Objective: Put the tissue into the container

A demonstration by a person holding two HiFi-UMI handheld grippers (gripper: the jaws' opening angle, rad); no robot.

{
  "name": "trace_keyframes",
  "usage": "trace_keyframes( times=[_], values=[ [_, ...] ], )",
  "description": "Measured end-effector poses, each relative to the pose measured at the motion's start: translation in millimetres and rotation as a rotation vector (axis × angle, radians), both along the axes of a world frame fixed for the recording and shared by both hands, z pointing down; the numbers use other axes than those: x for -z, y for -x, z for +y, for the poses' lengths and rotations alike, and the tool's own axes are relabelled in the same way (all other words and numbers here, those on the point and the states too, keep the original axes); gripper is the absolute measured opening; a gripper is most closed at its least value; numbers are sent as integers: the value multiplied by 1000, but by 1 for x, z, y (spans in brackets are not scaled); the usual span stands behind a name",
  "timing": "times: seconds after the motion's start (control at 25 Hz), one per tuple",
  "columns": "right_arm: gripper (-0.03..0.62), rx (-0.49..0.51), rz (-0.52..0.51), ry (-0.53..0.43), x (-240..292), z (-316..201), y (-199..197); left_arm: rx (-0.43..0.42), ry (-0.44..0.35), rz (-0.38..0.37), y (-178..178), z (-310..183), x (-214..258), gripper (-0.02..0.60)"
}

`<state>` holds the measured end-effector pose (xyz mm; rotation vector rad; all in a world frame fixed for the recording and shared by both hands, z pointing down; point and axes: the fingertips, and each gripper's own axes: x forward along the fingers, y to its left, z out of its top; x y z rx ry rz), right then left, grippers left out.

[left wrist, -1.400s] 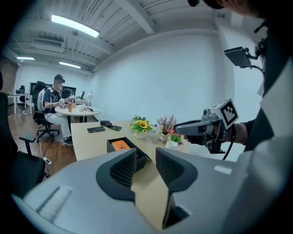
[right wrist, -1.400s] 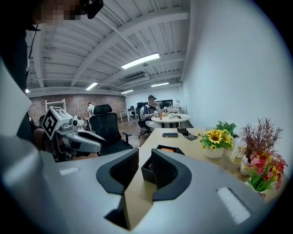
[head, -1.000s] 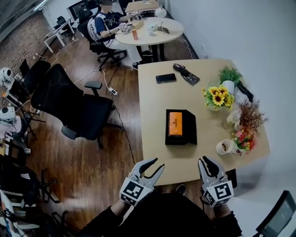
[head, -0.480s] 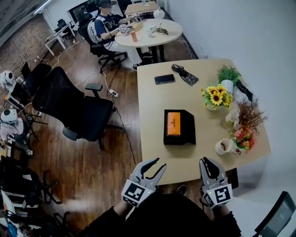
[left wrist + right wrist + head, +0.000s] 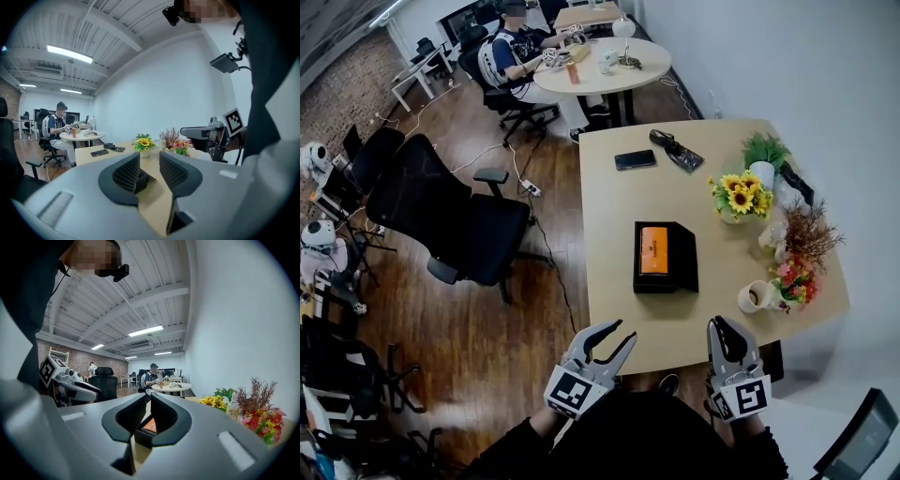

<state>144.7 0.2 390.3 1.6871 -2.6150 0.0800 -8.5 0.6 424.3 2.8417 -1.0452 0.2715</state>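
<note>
A black box-shaped container (image 5: 684, 258) lies open in the middle of the wooden table (image 5: 623, 206), with an orange tissue pack (image 5: 653, 250) inside it. Both grippers hover at the table's near edge, short of the box. My left gripper (image 5: 622, 332) is open with nothing between its fingers; past them the left gripper view shows the container (image 5: 140, 180). My right gripper (image 5: 720, 324) is shut and empty, its jaws having just closed. In the right gripper view the container (image 5: 140, 436) and the orange pack (image 5: 151, 424) lie just beyond its jaws.
A phone (image 5: 635, 159) and a dark case (image 5: 677, 150) lie at the table's far end. Along the right side stand sunflowers (image 5: 738, 197), a green plant (image 5: 766, 153), dried flowers (image 5: 806, 234) and a mug (image 5: 755, 297). A black office chair (image 5: 441, 206) stands left of the table.
The right gripper's jaws have come together from a small gap. The left gripper stays as it was, and both hands have barely moved.
</note>
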Motion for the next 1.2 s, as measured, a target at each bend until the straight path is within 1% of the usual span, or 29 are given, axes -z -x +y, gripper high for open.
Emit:
trace_keyframes(
  times=[0.12, 0.28, 0.44, 0.6, 0.76, 0.96, 1.2],
  values=[
    [31, -2, 1, -12, 2, -1, 1, -3, -2, -1, 0, 0, 0, 112],
    [28, 11, 6, -16, 2, 0, 5, -15, 4, -21, 1, 0, -6, 112],
    [28, 10, 10, -22, 3, 0, 6, -13, 7, -6, -1, -1, -2, 112],
    [26, 9, 11, -14, 1, -1, 6, -23, 16, -32, 1, 0, -9, 112],
    [26, 11, 13, -11, -1, 1, 7, -18, 18, -16, -1, 0, -5, 112],
    [26, 19, 10, -11, 1, 0, 10, -12, 25, -15, 2, -1, -5, 112],
    [26, 23, 16, -3, -2, 0, 10, -23, 10, -44, 2, -2, -6, 112]
  ],
)
